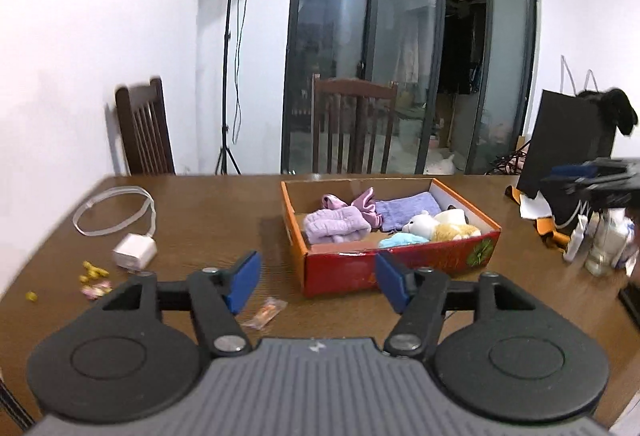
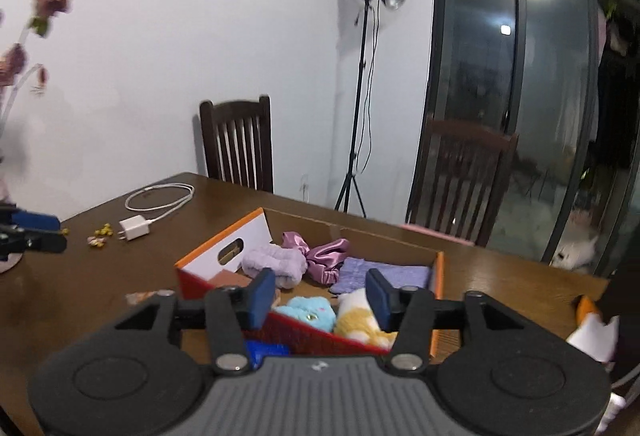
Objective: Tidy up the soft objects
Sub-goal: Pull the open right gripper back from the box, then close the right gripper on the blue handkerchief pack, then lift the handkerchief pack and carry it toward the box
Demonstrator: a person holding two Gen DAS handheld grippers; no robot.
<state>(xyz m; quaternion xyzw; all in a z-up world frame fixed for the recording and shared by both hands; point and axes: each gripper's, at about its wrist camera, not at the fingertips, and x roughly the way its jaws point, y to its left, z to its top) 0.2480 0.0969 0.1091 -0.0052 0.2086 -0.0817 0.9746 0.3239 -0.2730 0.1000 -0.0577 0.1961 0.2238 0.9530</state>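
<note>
Left hand-held gripper (image 1: 316, 282) nearest, jaws apart, empty, above table (image 1: 208, 220); right hand-held gripper (image 2: 318, 298) likewise. Soft toys, cloths already inside red box (image 1: 400, 264), far right; sorting seems done.

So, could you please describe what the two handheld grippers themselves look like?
Both match: the left gripper and right gripper each have two blue rectangular pads on black linkage arms with silver pivot bolts, round black discs on either side, and a grey ribbed body bearing a small white mark.
</note>
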